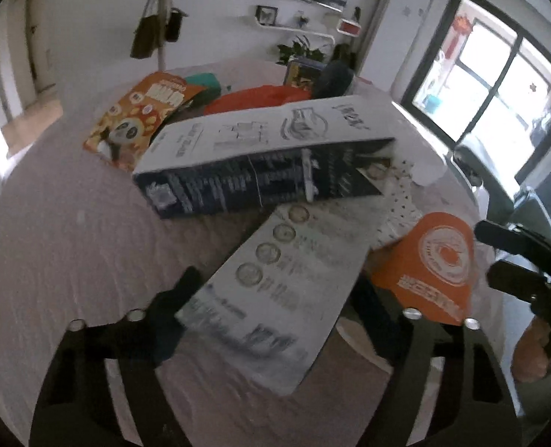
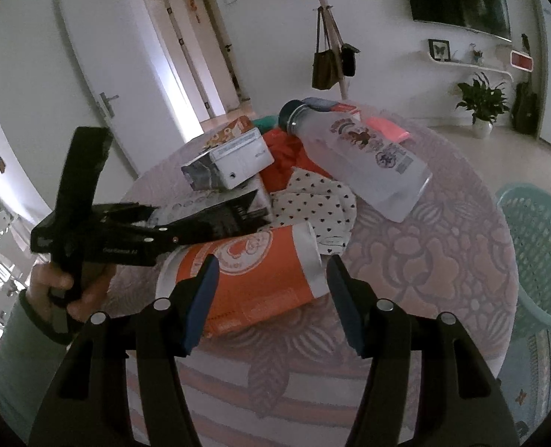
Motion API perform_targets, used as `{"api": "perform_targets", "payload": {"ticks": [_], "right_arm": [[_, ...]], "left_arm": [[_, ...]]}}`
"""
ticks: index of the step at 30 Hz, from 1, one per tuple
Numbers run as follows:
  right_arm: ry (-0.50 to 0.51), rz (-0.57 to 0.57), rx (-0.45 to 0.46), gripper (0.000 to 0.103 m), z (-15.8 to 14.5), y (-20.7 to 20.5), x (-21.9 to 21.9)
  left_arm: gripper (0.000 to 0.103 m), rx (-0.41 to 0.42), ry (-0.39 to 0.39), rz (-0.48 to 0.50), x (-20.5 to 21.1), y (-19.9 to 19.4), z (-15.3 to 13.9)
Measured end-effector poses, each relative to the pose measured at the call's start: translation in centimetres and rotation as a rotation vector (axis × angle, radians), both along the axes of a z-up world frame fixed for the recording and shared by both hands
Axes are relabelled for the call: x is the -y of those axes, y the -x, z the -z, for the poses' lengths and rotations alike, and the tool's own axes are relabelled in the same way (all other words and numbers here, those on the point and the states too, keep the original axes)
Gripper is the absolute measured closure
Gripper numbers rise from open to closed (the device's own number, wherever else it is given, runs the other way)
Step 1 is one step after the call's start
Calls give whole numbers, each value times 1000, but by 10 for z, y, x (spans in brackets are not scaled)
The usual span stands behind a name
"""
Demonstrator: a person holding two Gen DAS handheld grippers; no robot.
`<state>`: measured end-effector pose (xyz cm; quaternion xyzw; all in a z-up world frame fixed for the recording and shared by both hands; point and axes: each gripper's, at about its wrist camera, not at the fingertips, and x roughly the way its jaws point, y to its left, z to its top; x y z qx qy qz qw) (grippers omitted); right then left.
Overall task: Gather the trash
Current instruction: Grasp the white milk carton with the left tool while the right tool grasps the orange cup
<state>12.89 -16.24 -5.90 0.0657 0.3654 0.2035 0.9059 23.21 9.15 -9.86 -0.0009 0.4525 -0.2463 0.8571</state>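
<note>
A flat white carton [image 1: 275,298] lies on the table between the fingers of my left gripper [image 1: 275,283]. Both pads touch its long edges, so the gripper is shut on it. Behind it lies a long dark-blue and white box [image 1: 260,156]. An orange paper cup [image 2: 245,275] lies on its side just beyond my right gripper [image 2: 273,287], which is open, its pads not pressing the cup. In the left wrist view the cup [image 1: 435,268] is at the right with the right gripper [image 1: 485,253] beside it. The picture is blurred.
An orange snack bag [image 1: 141,115], a red plastic bag [image 1: 260,97], a polka-dot cloth [image 2: 320,205] and a frosted bottle [image 2: 361,156] lie on the pink floral tablecloth [image 2: 424,260]. A teal basket [image 2: 540,253] stands off the table's right edge. A hand [image 2: 63,283] holds the left gripper.
</note>
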Motion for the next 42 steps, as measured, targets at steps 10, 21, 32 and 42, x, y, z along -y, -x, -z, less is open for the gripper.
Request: {"api": "perform_targets", "payload": {"ticks": [10, 21, 32, 42], "right_arm": [[-22, 7, -145, 35, 19, 3, -8], [-210, 47, -307, 25, 37, -48, -15], [-134, 62, -211, 41, 22, -44, -15], [-52, 134, -33, 42, -20, -20, 34]], "left_arm": [[46, -11, 167, -191, -32, 89, 3], [47, 4, 179, -221, -34, 147, 8], [48, 15, 178, -246, -32, 152, 5], [48, 48, 188, -225, 11, 145, -10]]}}
